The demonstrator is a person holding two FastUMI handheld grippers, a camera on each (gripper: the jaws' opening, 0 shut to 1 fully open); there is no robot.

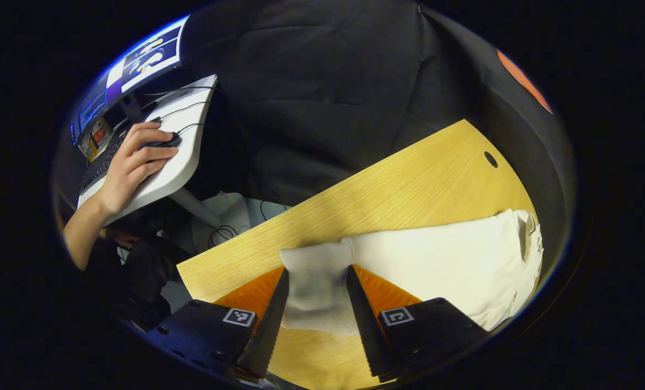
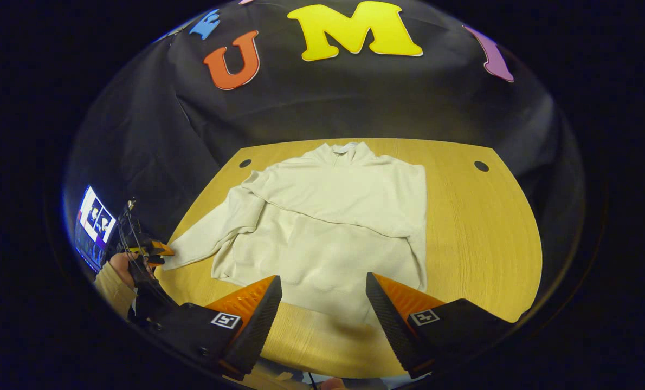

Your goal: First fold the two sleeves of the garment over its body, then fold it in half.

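Observation:
A cream sweater [image 2: 328, 216] lies flat on the wooden table [image 2: 474, 227], collar at the far side. One sleeve is folded across its chest. The other sleeve [image 2: 203, 244] stretches out toward the table's left edge, where my left gripper [image 2: 149, 252] meets its end. In the left gripper view the sleeve's ribbed cuff [image 1: 317, 303] lies between the fingers of my left gripper [image 1: 317, 269], which stand apart on either side of it. My right gripper [image 2: 323, 277] hangs open over the sweater's hem near the front edge, holding nothing.
Left of the table a person's hand [image 1: 133, 162] rests on a mouse on a white desk [image 1: 176, 162] below a monitor [image 1: 138, 59]. Cables hang beneath that desk. The tabletop has a round hole [image 2: 481, 166] in each far corner.

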